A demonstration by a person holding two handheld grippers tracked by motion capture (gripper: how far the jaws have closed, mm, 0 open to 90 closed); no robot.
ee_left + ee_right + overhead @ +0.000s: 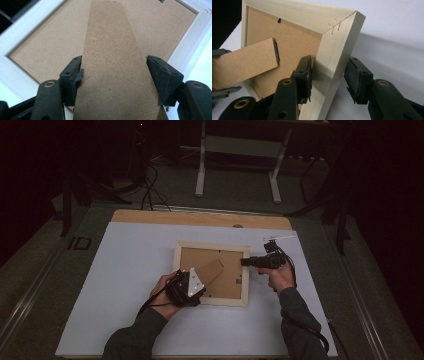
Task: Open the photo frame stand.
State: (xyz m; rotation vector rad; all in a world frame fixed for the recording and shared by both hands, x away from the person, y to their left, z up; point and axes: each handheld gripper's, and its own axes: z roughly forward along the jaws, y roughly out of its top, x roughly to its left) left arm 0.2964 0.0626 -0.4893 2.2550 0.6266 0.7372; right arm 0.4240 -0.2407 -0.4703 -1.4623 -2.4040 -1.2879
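Note:
A pale wooden picture frame (212, 245) lies face down on the white table sheet (125, 280), its brown backing board up. A brown cardboard easel stand (213, 270) is hinged to that backing and lifted off it. My left gripper (203, 280) is at the frame's near left corner. In the left gripper view its jaws press both long edges of the stand (112, 62), so the left gripper (114, 67) is shut on it. My right gripper (245, 262) comes in from the right. Its jaws clamp the frame's right rail (332, 50), and the right gripper (328, 75) is shut there.
The white sheet spreads wide around the frame on all sides. A bare wooden strip (200, 217) runs along the table's far edge. Beyond it on the dark floor stand a white metal rack (237, 147) and black cables (147, 185).

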